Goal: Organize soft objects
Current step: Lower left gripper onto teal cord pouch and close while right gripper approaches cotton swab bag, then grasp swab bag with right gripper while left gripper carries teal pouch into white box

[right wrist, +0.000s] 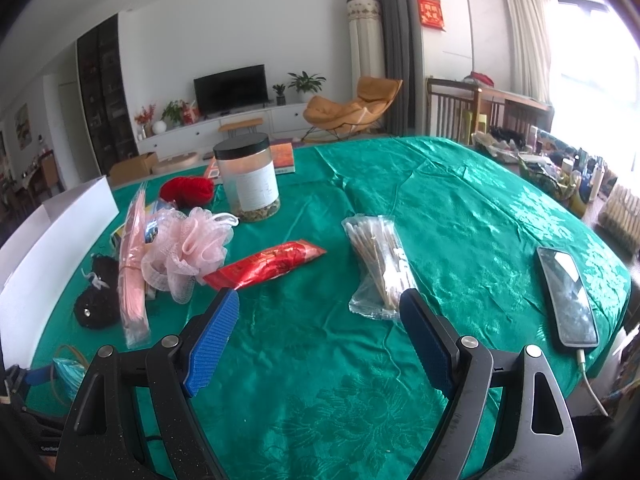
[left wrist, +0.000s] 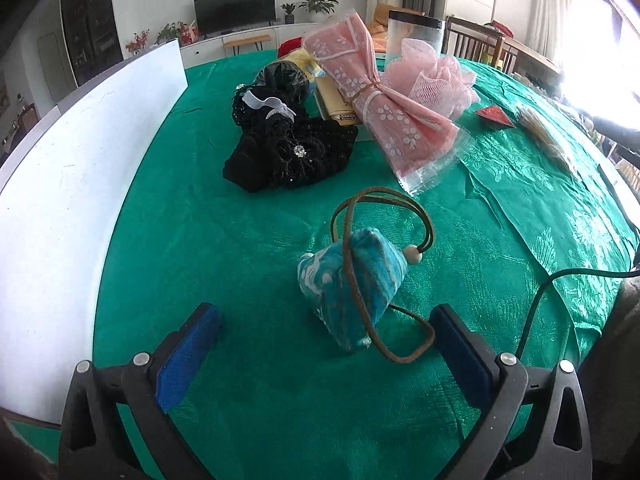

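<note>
Left wrist view: the left gripper (left wrist: 326,320) gapes wide, holding nothing; the blue pouch (left wrist: 352,284) with its brown cord lies between the fingers, untouched.

Right wrist view: the right gripper (right wrist: 320,304) is wide and empty over the green tablecloth (right wrist: 460,208); only here the phone (right wrist: 568,300) shows, right of the fingers, and a living room beyond.

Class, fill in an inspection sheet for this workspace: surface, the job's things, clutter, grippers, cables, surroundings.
Surface: green tablecloth, creased.
Job's things: blue pouch with brown cord; black crochet item; pink bath pouf; wrapped pink cloth; red yarn.
Clutter: jar, red packet, bag of sticks, phone, white box.
Grippers: left gripper open around the pouch, not touching; right gripper open, empty.
Cables: phone charging cable; black cable.
Surroundings: living room, television, armchair.
</note>
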Available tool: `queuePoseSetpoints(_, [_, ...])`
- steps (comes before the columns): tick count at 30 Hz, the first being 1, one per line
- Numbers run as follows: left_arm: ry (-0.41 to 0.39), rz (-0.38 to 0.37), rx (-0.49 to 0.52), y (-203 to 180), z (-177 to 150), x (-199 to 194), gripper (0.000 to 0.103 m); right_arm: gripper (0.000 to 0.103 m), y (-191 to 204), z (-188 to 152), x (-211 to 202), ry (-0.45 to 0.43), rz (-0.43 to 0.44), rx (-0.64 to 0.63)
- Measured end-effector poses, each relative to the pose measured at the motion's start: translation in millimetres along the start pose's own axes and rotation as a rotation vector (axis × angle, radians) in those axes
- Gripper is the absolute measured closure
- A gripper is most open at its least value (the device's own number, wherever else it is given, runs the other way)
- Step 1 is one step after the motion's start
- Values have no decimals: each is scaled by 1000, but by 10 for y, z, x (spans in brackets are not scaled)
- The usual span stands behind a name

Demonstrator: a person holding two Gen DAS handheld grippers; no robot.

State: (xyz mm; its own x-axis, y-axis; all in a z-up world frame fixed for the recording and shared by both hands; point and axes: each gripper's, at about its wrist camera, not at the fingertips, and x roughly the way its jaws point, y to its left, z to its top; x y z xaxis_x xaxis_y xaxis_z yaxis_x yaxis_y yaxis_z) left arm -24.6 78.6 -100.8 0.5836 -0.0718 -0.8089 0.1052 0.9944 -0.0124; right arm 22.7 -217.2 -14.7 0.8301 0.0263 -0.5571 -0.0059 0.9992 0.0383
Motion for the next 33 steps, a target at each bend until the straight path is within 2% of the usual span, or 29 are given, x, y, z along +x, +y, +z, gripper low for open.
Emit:
queuePoseSetpoints(9, [118, 4, -1, -48, 171, 76, 0, 18, -91, -7, 32, 17, 13, 37])
queuePoseSetpoints(15, [125, 2, 0, -127, 283, 144, 0, 18, -313, -17, 88, 50, 41, 153])
queuePoseSetpoints(20, [111, -59, -8, -157, 376, 142, 0, 18, -565, -25, 35, 33, 90, 278])
queuePoseSetpoints(22, [94, -78, -1, -155, 404, 124, 1, 18, -751, -12, 92, 56, 112, 360])
queuePoseSetpoints(23, [84, -80, 4, -149, 413, 114, 6, 18, -840, 10, 176, 93, 101, 388])
queuePoseSetpoints(24, [76, -85, 5, -140, 420, 109, 22, 18, -910, 51, 289, 143, 85, 396])
queuePoseSetpoints(26, [80, -102, -5, -105, 430, 123, 43, 18, -974, 168, 534, 237, 69, 349])
queuePoseSetpoints(29, [56, -128, -35, -27, 445, 81, 49, 18, -862, 372, 912, 363, 55, 172])
queuePoseSetpoints(33, [22, -131, -52, 55, 488, -25, 50, 22, -675, 545, 1317, 432, 30, 24])
